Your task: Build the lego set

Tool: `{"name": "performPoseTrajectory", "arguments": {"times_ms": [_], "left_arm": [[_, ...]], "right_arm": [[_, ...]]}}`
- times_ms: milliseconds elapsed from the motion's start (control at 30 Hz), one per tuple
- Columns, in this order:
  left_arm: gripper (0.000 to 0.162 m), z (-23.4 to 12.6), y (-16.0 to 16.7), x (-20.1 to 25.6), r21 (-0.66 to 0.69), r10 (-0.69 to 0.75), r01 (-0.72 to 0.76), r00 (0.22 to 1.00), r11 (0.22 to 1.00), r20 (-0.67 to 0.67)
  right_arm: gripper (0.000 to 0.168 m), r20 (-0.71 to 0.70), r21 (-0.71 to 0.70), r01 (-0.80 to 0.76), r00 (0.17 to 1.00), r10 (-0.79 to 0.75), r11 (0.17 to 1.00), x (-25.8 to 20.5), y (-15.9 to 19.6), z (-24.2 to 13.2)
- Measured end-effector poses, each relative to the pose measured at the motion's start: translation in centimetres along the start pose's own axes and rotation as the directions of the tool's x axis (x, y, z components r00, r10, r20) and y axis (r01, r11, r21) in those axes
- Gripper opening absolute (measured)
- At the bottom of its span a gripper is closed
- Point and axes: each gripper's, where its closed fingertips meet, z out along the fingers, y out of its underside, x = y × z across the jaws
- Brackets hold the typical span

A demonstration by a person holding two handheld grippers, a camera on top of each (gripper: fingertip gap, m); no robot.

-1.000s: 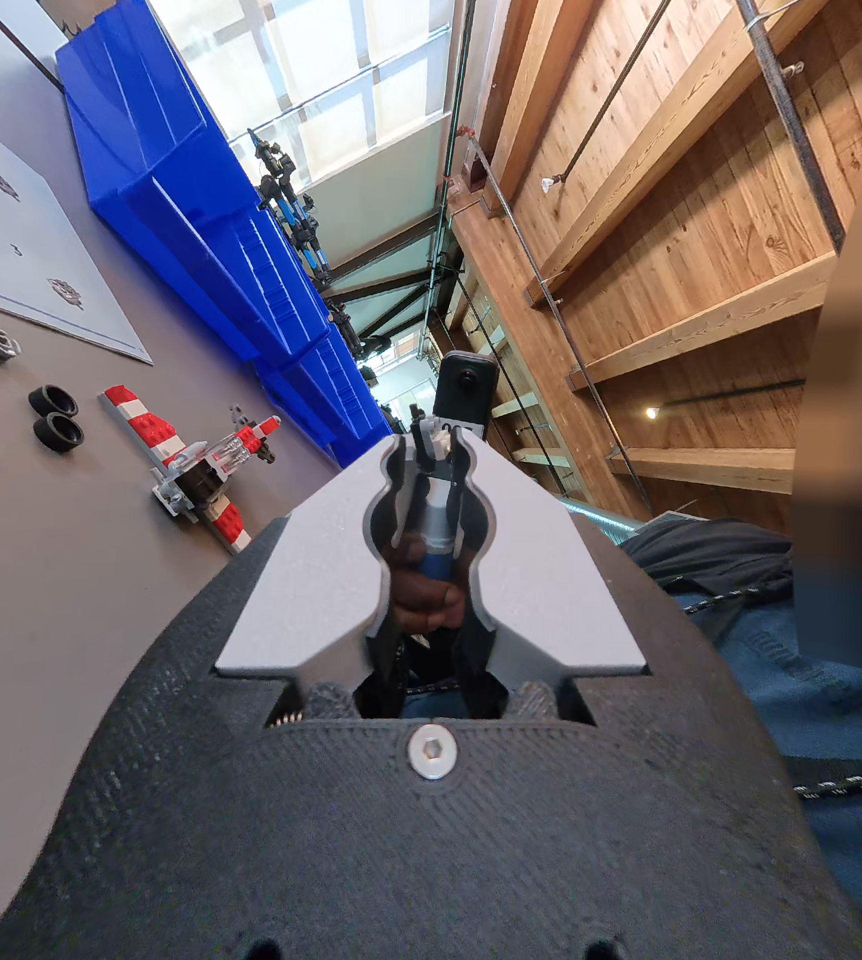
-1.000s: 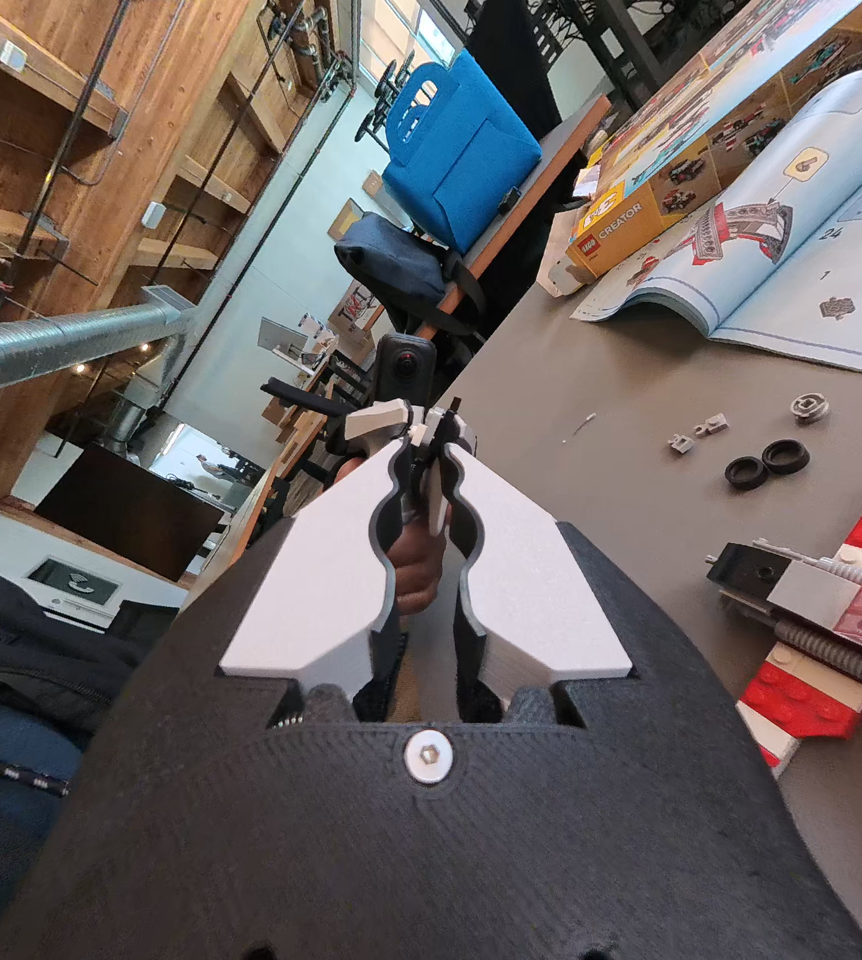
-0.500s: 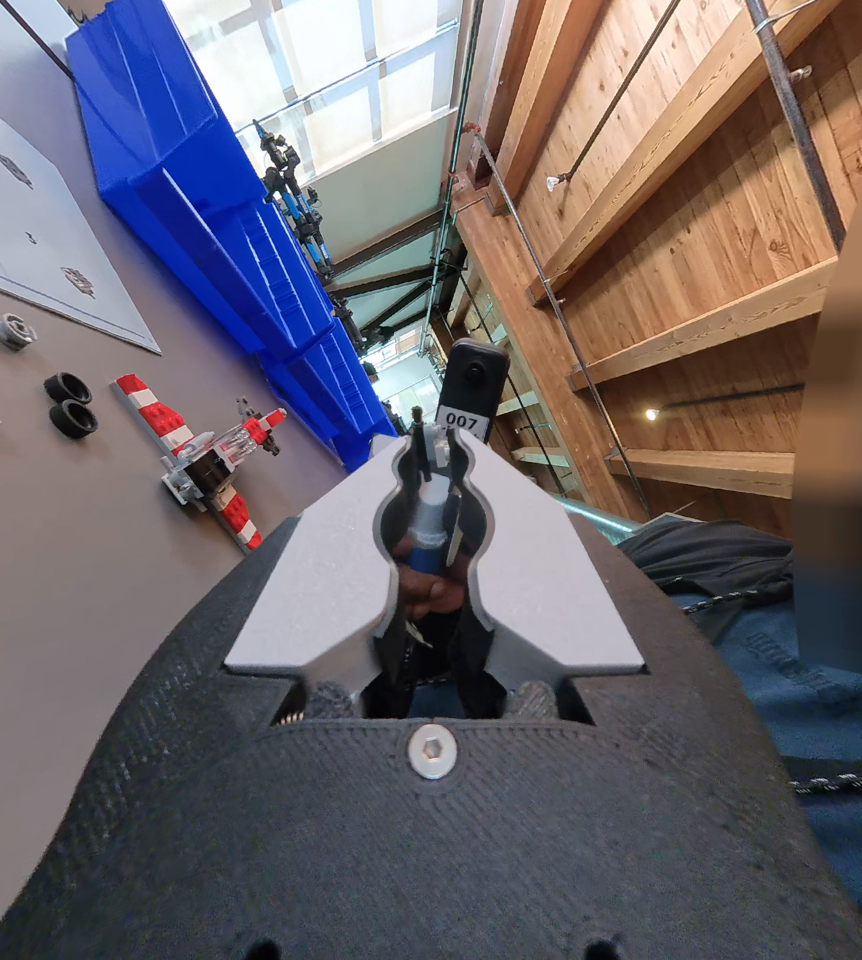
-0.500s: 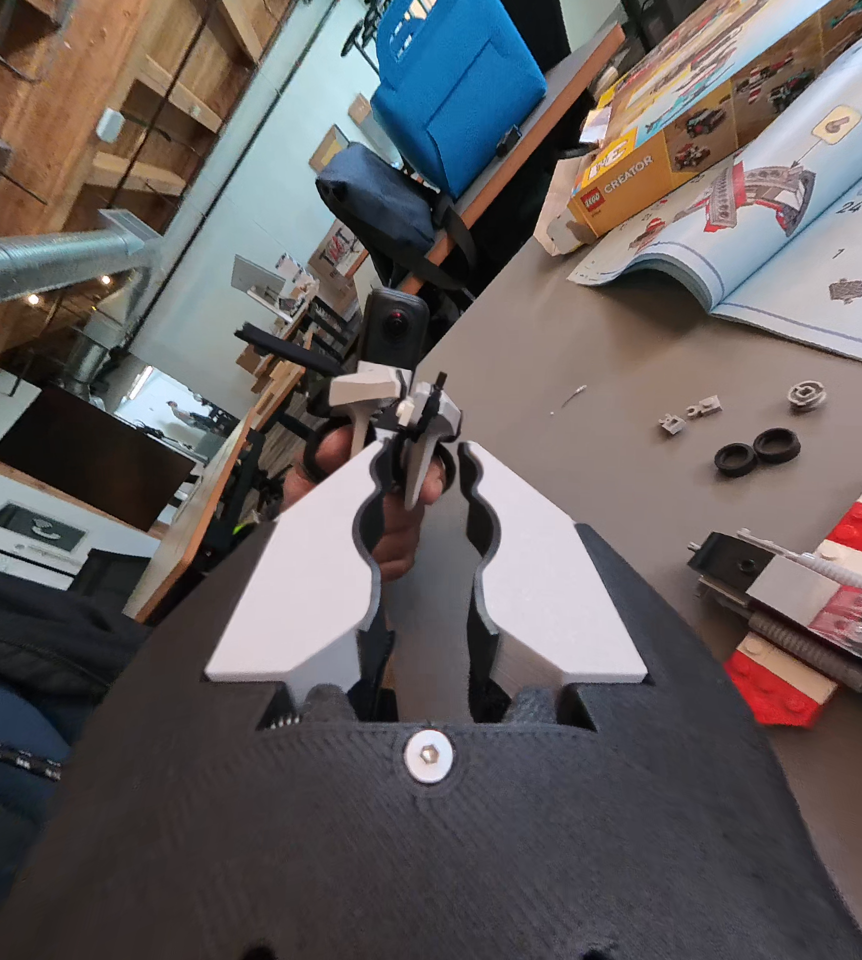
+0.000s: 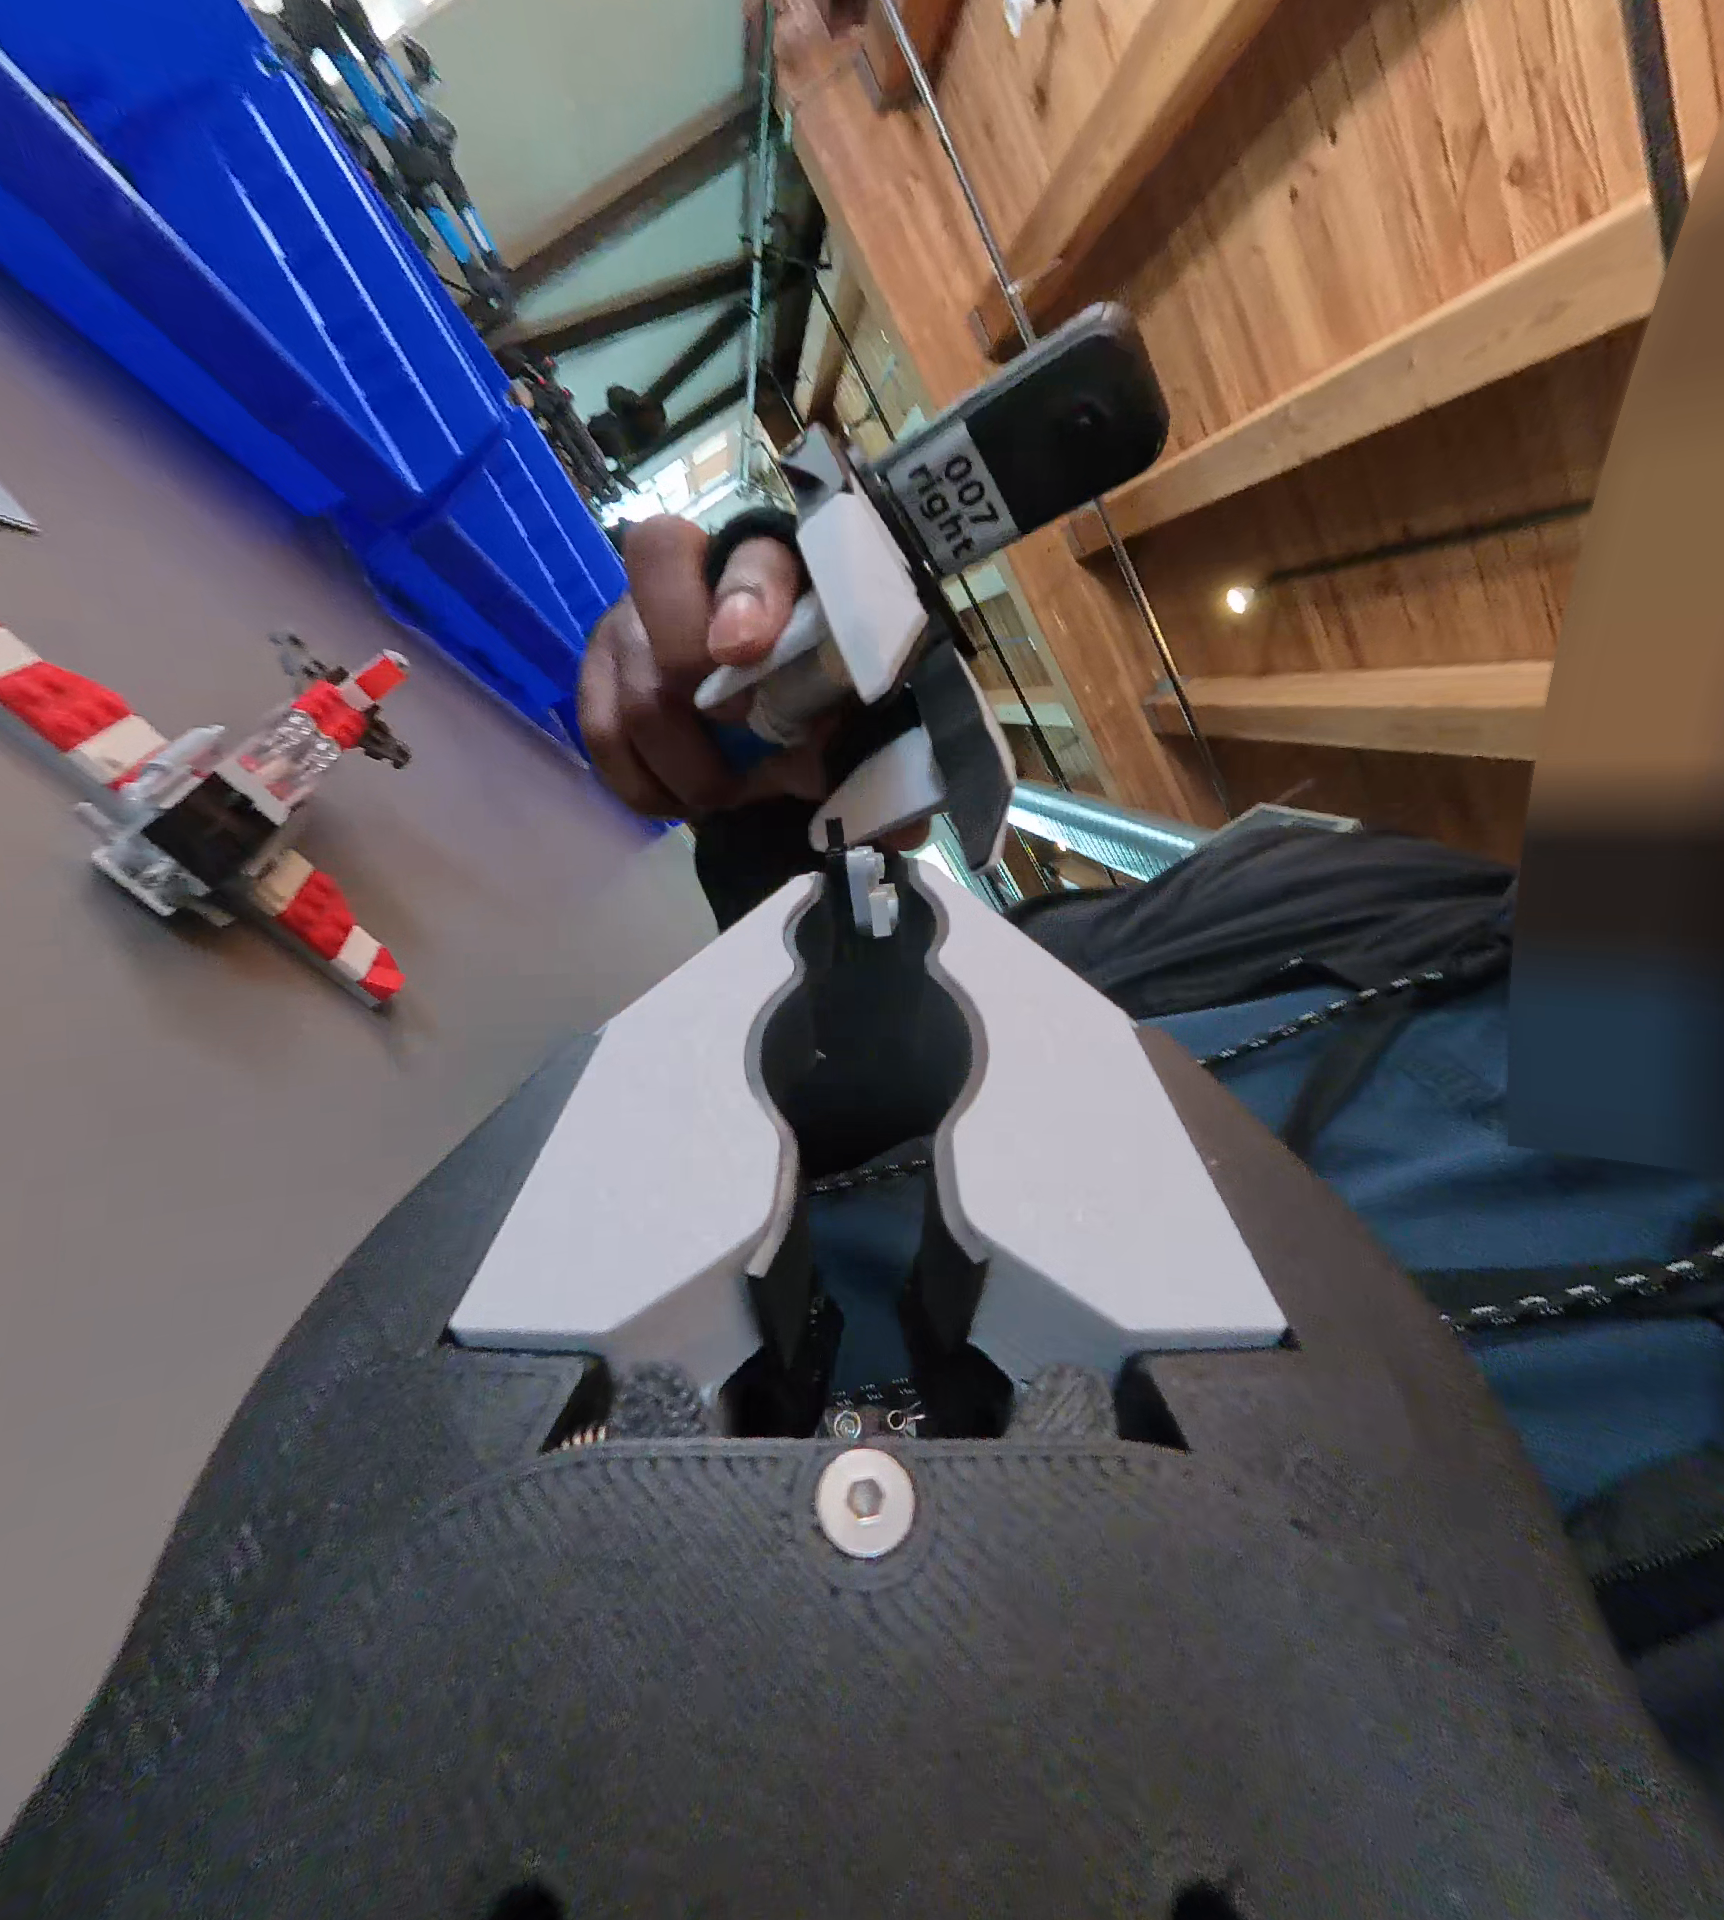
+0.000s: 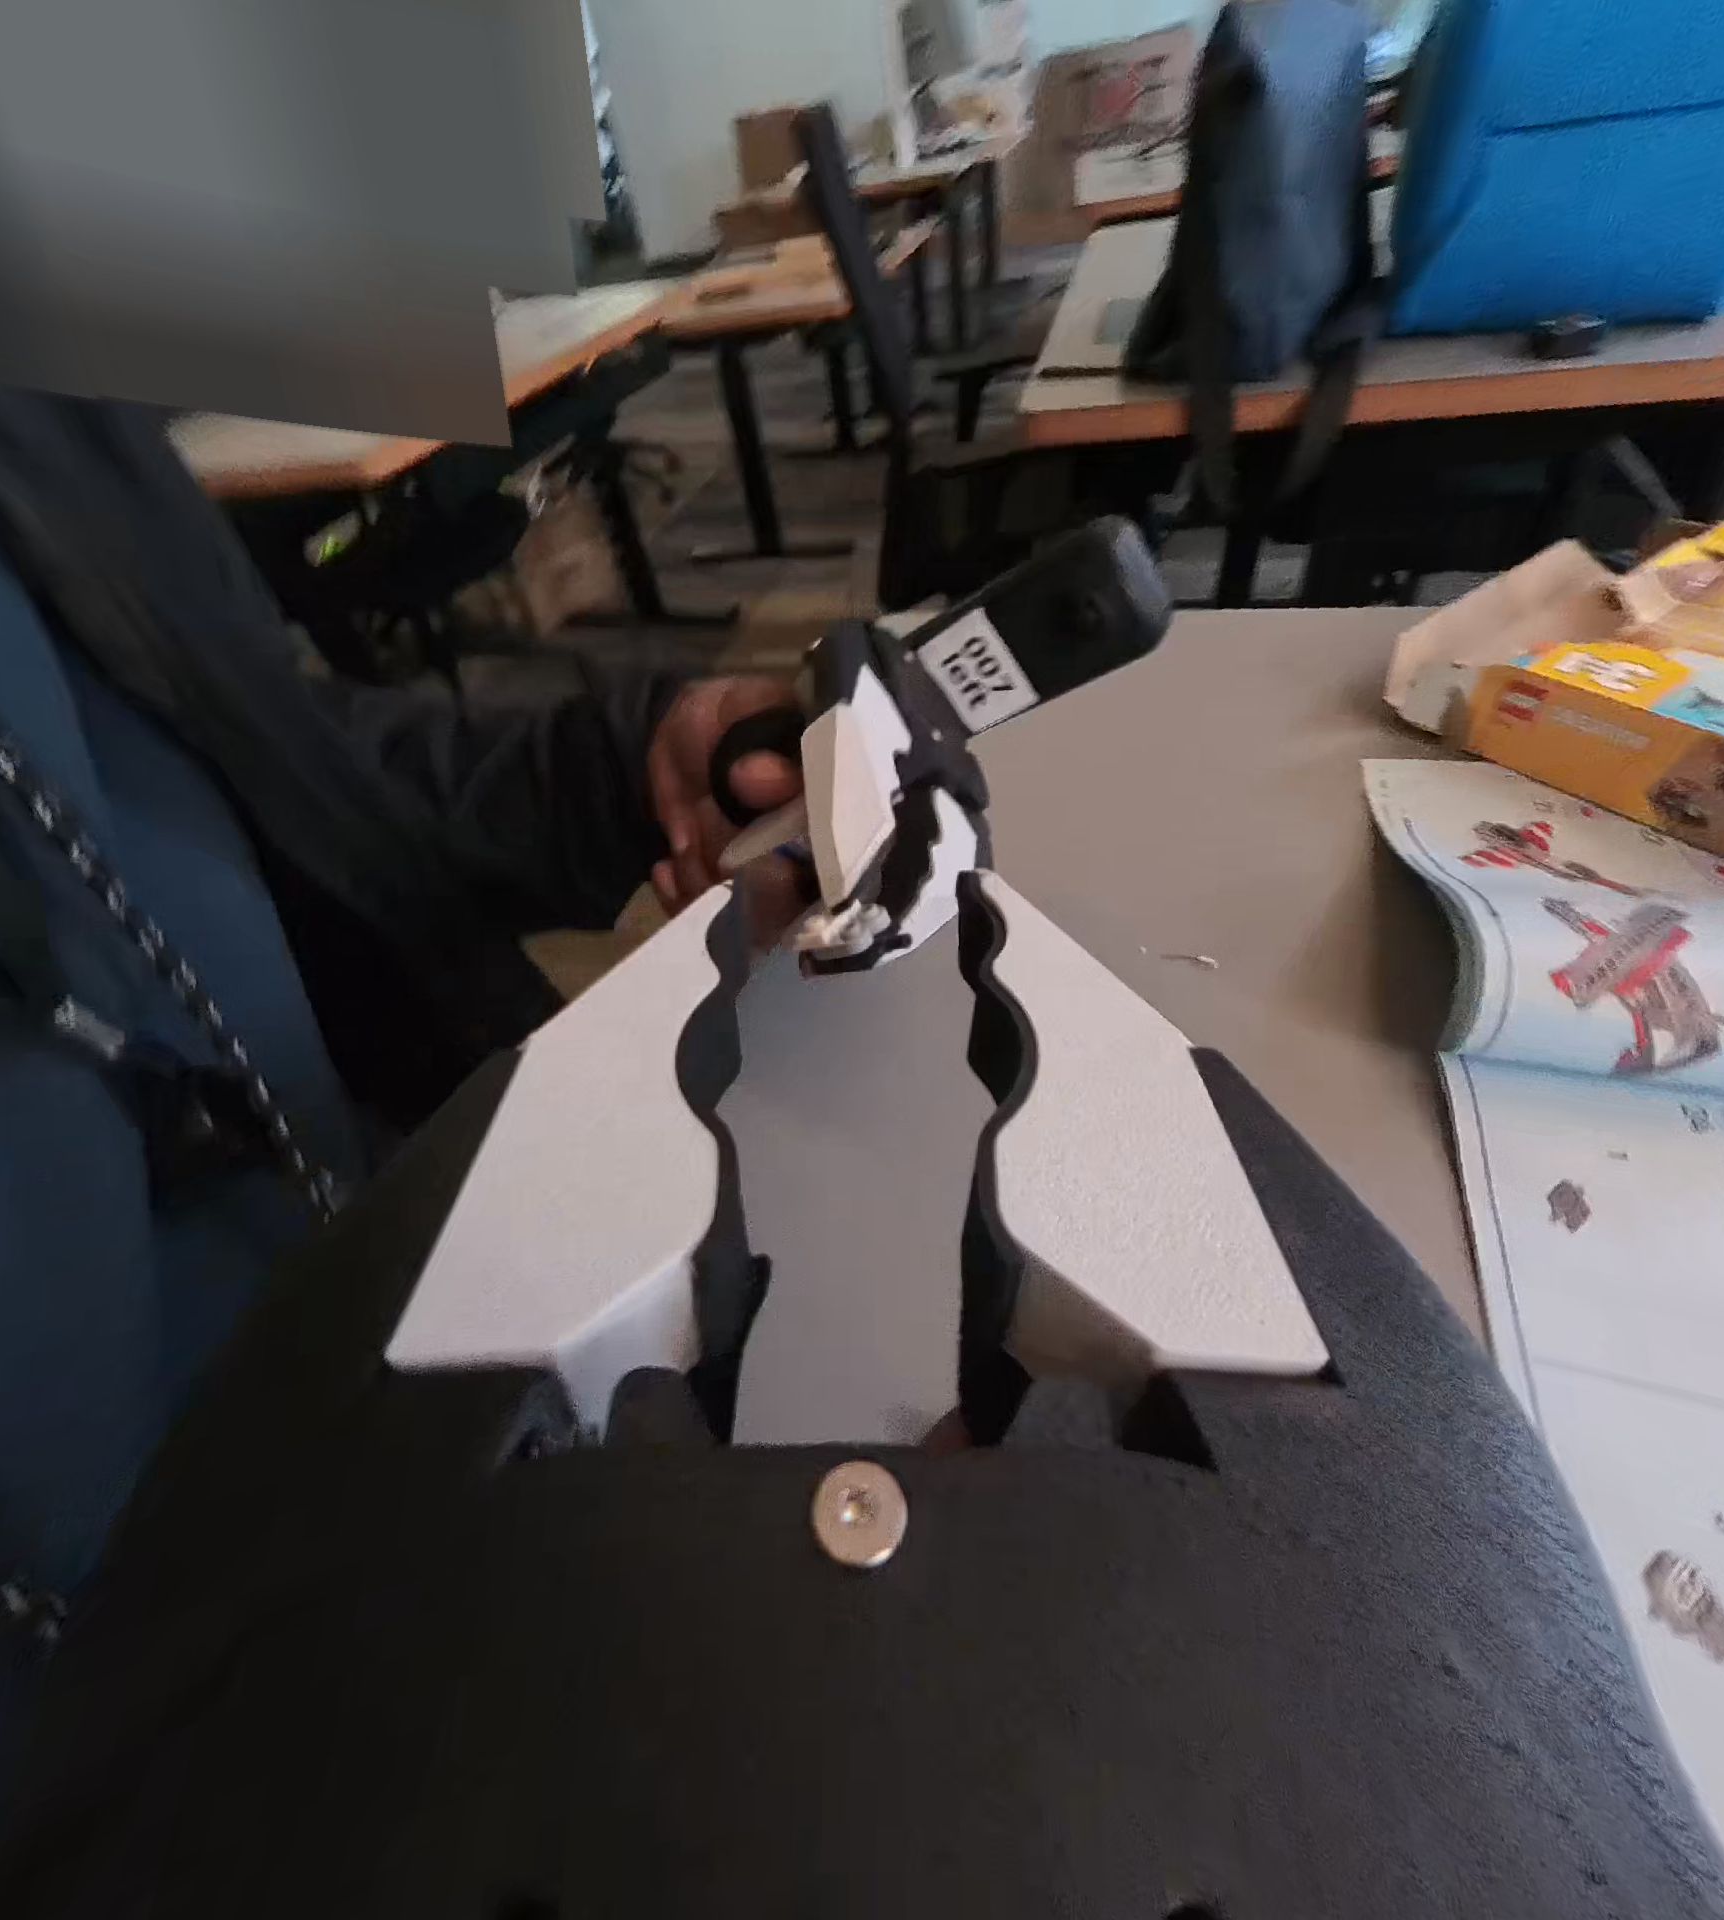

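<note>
My left gripper (image 5: 866,883) is shut on a small grey lego piece (image 5: 866,881) that sticks out at its fingertips, held up off the table. My right gripper (image 6: 847,899) is open and empty, its jaws wide apart, facing the left gripper (image 6: 868,831) and the small piece (image 6: 842,930) just in front of it. The right gripper also shows in the left wrist view (image 5: 837,696), held by a hand just beyond the piece. The partly built red, white and grey lego plane (image 5: 214,800) lies on the grey table (image 5: 162,1143) to the left.
An open instruction booklet (image 6: 1616,997) and a yellow lego box (image 6: 1647,717) lie on the table at the right. Blue bins (image 5: 245,312) stand along the table's far side. The person's dark jacket (image 5: 1305,935) is close behind the grippers. Less than 4 cm separates the two grippers' tips.
My right gripper has opened, let go of the small piece and drawn back. My left gripper keeps the piece. Both views have swung, and the loose tyres have left the frame.
</note>
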Motion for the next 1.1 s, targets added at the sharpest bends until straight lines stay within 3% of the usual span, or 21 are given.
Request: {"name": "performPoseTrajectory", "arguments": {"times_ms": [200, 467, 800, 1100], "left_arm": [[0.011, 0.9, 1.0, 1.0, -0.054, 0.025, -0.028, 0.999, 0.998, -0.048], [0.011, 1.0, 1.2, 1.0, -0.066, 0.018, -0.022, 0.998, 0.998, -0.056], [0.013, 0.4, 0.0, 0.0, 0.005, -0.005, 0.005, 1.0, 1.0, 0.005], [0.023, -0.3, -1.4, -0.9, 0.091, -0.047, 0.042, 0.998, 0.995, 0.048]], "right_arm": [[0.039, 0.164, -0.137, 0.153, 0.978, -0.13, 0.979, -1.4, 2.2, 0.9], [0.026, 0.182, -0.158, 0.202, 0.968, -0.172, 0.967, -1.6, 2.9, 1.4], [0.022, -0.023, -0.114, 0.179, 0.983, -0.183, 0.977, 0.1, 2.9, 1.8], [0.022, -0.266, -0.031, 0.148, 0.952, -0.151, 0.988, 1.6, 2.2, 1.9]]}}
